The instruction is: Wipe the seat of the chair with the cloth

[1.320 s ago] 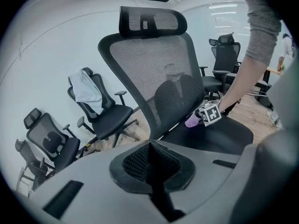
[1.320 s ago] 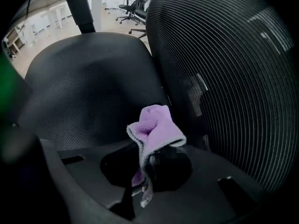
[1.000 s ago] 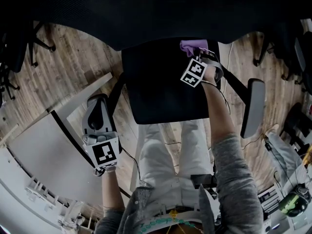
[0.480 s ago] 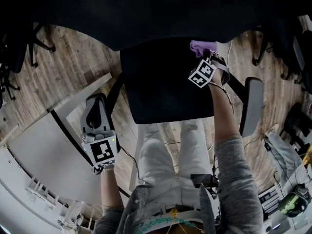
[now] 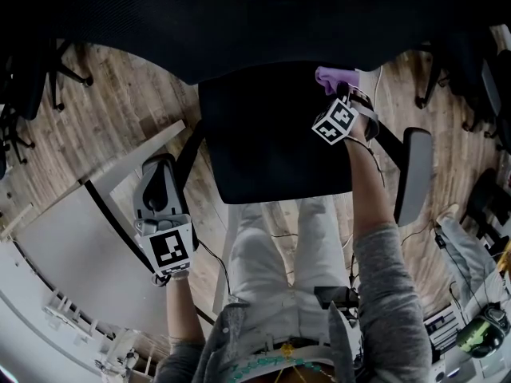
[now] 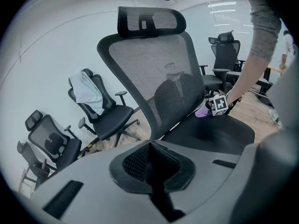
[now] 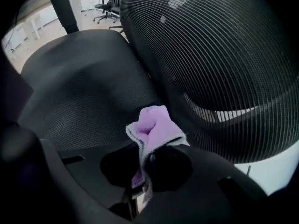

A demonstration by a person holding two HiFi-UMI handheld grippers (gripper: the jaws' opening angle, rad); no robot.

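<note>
The black mesh chair seat [image 5: 271,134] fills the middle of the head view, below its dark backrest [image 5: 239,22]. My right gripper [image 5: 345,94] is at the seat's far right corner, shut on a purple cloth [image 5: 335,76] that presses against the seat near the backrest. In the right gripper view the purple cloth [image 7: 152,127] bunches out between the closed jaws over the seat [image 7: 79,83]. My left gripper [image 5: 160,194] hangs to the left of the chair, off the seat, its jaws closed together with nothing in them [image 6: 152,171].
The chair's right armrest [image 5: 413,174] stands just right of my right arm. A white table edge [image 5: 80,246] lies at lower left. Other office chairs [image 6: 100,108] stand along the wall. The person's legs [image 5: 275,254] are in front of the seat.
My right gripper with the cloth has slid to the right along the back of the seat. The left gripper has stayed put.
</note>
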